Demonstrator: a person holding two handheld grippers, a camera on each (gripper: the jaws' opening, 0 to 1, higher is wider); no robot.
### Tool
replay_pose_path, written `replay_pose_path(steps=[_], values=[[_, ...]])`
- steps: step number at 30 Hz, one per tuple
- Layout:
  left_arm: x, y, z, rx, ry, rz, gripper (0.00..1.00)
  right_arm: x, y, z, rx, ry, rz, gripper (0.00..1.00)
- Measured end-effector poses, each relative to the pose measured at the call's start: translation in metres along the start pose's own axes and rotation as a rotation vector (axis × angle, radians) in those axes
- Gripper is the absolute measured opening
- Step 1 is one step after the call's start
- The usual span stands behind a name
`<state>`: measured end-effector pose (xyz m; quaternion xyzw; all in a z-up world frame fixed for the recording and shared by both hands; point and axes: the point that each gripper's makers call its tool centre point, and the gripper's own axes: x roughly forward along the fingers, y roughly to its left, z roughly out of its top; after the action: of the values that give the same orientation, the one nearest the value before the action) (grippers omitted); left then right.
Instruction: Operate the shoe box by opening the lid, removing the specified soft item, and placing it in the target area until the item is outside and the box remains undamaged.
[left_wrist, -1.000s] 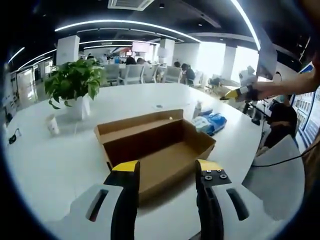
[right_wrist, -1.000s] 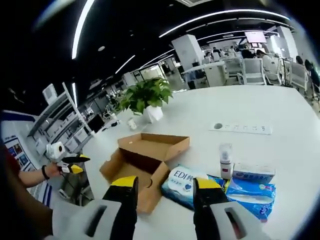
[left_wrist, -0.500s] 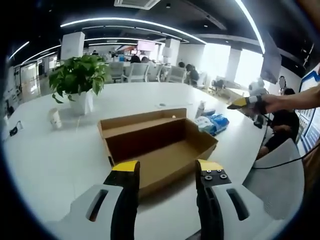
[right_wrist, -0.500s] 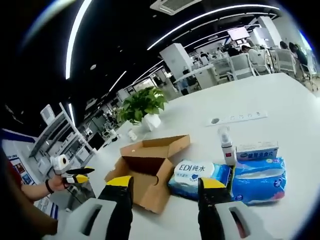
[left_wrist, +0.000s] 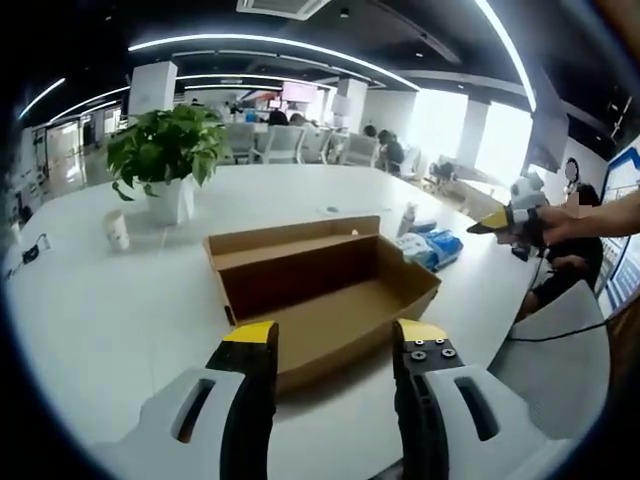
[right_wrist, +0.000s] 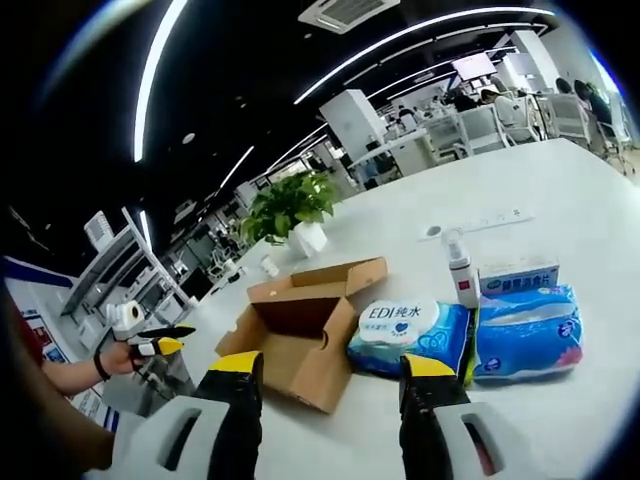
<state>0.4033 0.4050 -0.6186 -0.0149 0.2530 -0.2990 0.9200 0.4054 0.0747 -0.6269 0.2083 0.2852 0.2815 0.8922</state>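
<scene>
Your shoe box (left_wrist: 325, 290) sits open on the white table (left_wrist: 110, 300), its lid folded back and standing along the far side, and the inside looks bare brown cardboard as far as the left gripper view reaches. So the lid step reads as done, and the box walls look square and untorn. Outside the box, just beside its end, lie two soft packs: the wet-wipe pack (right_wrist: 410, 332) printed with "EDI", and a blue tissue pack (right_wrist: 525, 335) touching it. Which of these is the specified item I cannot tell, nor where the target area is marked, so whether the job is finished stays a judgement: most likely it is at or near its end.

Your left gripper (left_wrist: 335, 338) hangs just short of the box's near wall, jaws spread and holding nothing. Your right gripper (right_wrist: 335, 368) hovers above the table in front of the wipe pack, jaws likewise apart and empty. Behind the packs stand a small spray bottle (right_wrist: 460, 272) and a flat white carton (right_wrist: 518, 276); a potted plant (left_wrist: 168, 160) sits well apart.
</scene>
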Motion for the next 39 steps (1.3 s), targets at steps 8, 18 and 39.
replay_pose_path(steps=[8, 18, 39], values=[[-0.001, 0.024, -0.001, -0.059, 0.004, 0.095, 0.47, -0.001, 0.002, -0.008, 0.009, -0.004, -0.001, 0.52], [0.006, 0.066, -0.021, -0.205, 0.069, 0.289, 0.44, -0.002, 0.002, -0.023, 0.046, 0.002, -0.010, 0.51], [0.040, 0.081, -0.060, -0.357, 0.197, 0.373, 0.20, -0.014, -0.009, -0.036, 0.104, -0.006, -0.065, 0.46]])
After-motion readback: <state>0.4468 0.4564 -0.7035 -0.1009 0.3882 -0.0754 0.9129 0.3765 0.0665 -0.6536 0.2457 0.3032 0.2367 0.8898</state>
